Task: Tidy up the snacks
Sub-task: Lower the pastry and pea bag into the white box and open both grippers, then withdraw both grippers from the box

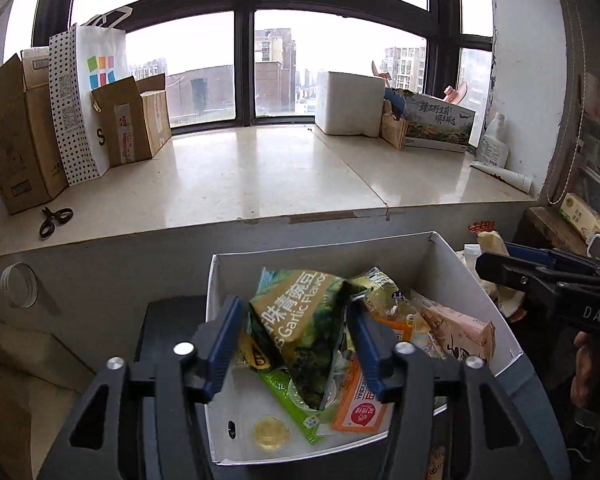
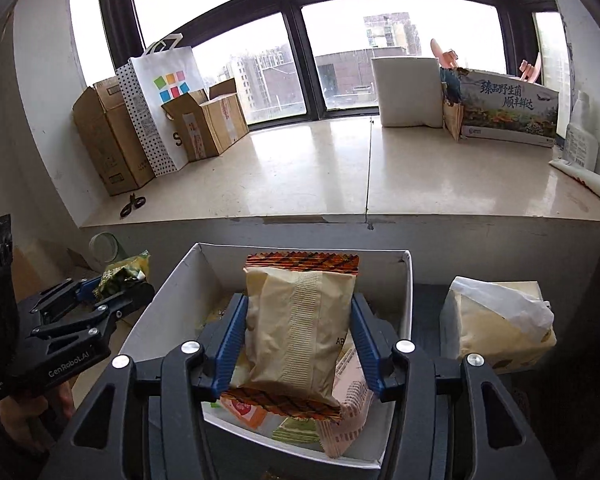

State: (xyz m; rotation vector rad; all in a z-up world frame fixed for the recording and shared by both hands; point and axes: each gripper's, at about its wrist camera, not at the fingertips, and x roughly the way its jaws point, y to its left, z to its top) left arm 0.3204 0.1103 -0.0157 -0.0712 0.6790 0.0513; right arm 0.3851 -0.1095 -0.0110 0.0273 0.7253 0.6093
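My left gripper (image 1: 296, 320) is shut on a green garlic-flavour pea packet (image 1: 304, 320) and holds it above a white box (image 1: 324, 256) of mixed snack packets. It also shows at the left of the right wrist view (image 2: 116, 292), with the packet's top (image 2: 122, 274) sticking out. My right gripper (image 2: 300, 328) is shut on a beige snack bag with orange crimped ends (image 2: 298, 320) above the same box (image 2: 204, 256). The right gripper also shows at the right edge of the left wrist view (image 1: 484, 264).
A marble window ledge (image 1: 260, 176) runs behind the box, with cardboard boxes (image 1: 16, 136), a paper bag (image 1: 88, 96), scissors (image 1: 54, 220), a white foam box (image 1: 350, 102) and a printed carton (image 1: 438, 124). A tissue pack (image 2: 496, 324) lies right of the white box.
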